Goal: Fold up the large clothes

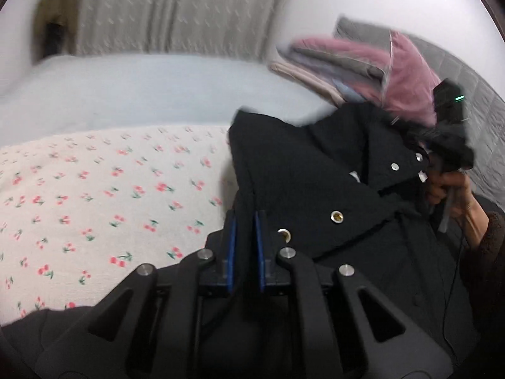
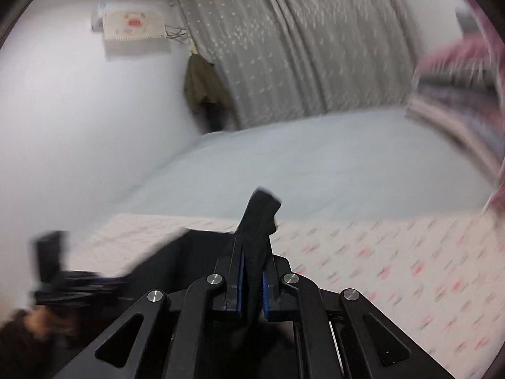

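Both hand-held grippers matte black: left hand-held gripper (image 1: 245, 218), right hand-held gripper (image 2: 252, 252). Blue pads (image 1: 232, 240) inside the fingers, silver pivot screws (image 1: 205, 255), triangular cutouts. Dark fuzzy sleeve (image 1: 487, 252), lower right.

No legible text, label, brand or number in either view. Red mark on pale wall cloth (image 2: 134, 33) too blurred to read.

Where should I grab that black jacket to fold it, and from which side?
Grip the black jacket at its outer edges, one on each side, coming in level from the front. It hangs bunched, and both the left gripper and right gripper already pinch folds of cloth there.
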The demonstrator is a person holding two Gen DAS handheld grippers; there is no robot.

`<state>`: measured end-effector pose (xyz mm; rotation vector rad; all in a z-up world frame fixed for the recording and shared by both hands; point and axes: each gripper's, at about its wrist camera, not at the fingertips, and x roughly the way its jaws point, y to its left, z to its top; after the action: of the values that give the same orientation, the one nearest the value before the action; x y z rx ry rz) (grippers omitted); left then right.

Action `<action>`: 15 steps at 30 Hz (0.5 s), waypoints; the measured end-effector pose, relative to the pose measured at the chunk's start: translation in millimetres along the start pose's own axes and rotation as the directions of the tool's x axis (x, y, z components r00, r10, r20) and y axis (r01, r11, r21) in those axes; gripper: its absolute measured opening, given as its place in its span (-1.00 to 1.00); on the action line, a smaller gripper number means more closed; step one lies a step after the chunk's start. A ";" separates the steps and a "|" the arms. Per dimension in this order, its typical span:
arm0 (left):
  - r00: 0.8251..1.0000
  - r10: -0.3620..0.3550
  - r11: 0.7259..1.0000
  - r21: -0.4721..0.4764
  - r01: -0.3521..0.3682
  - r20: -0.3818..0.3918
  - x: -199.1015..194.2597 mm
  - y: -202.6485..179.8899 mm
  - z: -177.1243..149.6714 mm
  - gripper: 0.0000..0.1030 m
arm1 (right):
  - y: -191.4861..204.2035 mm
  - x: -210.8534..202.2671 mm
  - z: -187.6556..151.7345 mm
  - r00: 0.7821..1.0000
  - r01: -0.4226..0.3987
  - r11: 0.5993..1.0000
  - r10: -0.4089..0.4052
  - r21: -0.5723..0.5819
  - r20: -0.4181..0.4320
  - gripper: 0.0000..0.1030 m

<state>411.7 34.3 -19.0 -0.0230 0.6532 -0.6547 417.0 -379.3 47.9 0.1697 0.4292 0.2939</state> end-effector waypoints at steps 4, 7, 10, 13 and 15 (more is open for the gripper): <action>0.972 0.160 0.987 0.041 -0.155 -0.171 34.9 -6.4 0.5 -0.62 | -21.8 84.6 -35.1 0.906 0.236 0.971 -0.235 -0.042 -0.352 -0.73; 0.976 0.175 0.984 0.037 -0.172 -0.127 8.2 -13.8 5.3 -0.39 | -26.3 56.7 -31.9 0.928 0.282 0.959 -0.266 0.025 -0.262 -0.10; 0.990 0.109 0.994 0.021 -0.107 -0.095 -16.3 -21.1 -0.4 0.18 | -21.8 1.2 -22.6 0.950 0.286 0.957 -0.275 0.054 -0.150 0.15; 0.988 0.057 0.998 0.018 -0.055 -0.145 -13.9 -23.8 -18.0 0.20 | -2.8 -20.2 -42.4 0.955 0.196 0.981 -0.194 -0.015 -0.223 0.15; 0.973 0.050 0.999 0.011 -0.049 -0.224 2.7 -22.0 -34.3 0.21 | -5.9 -14.5 -71.3 0.920 0.220 0.970 -0.242 -0.106 -0.307 0.13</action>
<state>381.5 21.3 -43.2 0.0733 0.8674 -0.6156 375.0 -382.3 -11.8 0.0008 0.7522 0.1008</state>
